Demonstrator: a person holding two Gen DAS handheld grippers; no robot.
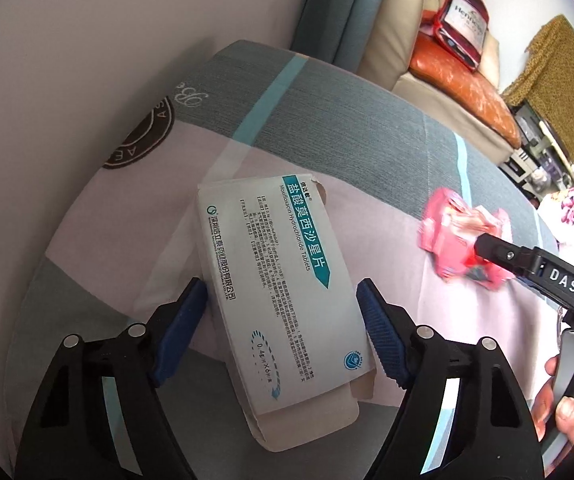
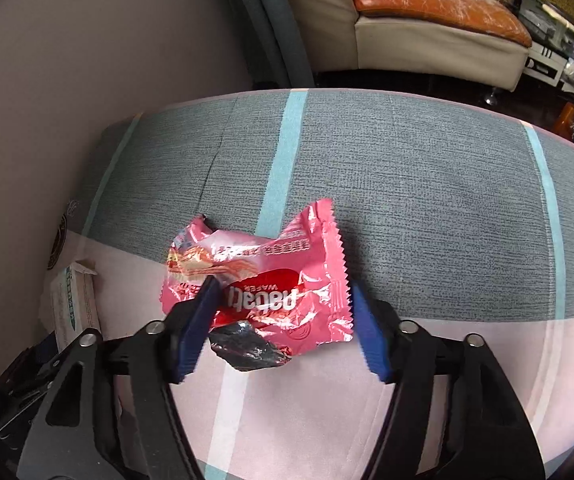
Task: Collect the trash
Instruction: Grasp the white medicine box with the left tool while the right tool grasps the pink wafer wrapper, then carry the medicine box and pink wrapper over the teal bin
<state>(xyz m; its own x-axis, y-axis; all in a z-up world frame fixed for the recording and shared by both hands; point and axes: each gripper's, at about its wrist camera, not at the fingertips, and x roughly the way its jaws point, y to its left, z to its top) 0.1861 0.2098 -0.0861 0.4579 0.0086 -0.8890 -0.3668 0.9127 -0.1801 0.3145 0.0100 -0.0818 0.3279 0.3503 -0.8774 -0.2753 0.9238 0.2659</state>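
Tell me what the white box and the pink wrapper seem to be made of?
The white box looks like thin matte cardboard: flat printed faces, folded flaps open at the ends, bare brownish inside. The pink wrapper looks like glossy plastic film, probably foil-lined: it crinkles, catches highlights, has zigzag-cut edges and a silvery dark inside where it is torn open.

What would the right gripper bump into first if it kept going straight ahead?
Probably the pink wrapper. It lies between the open right gripper's blue fingers, on the cloth. Depth is hard to judge.
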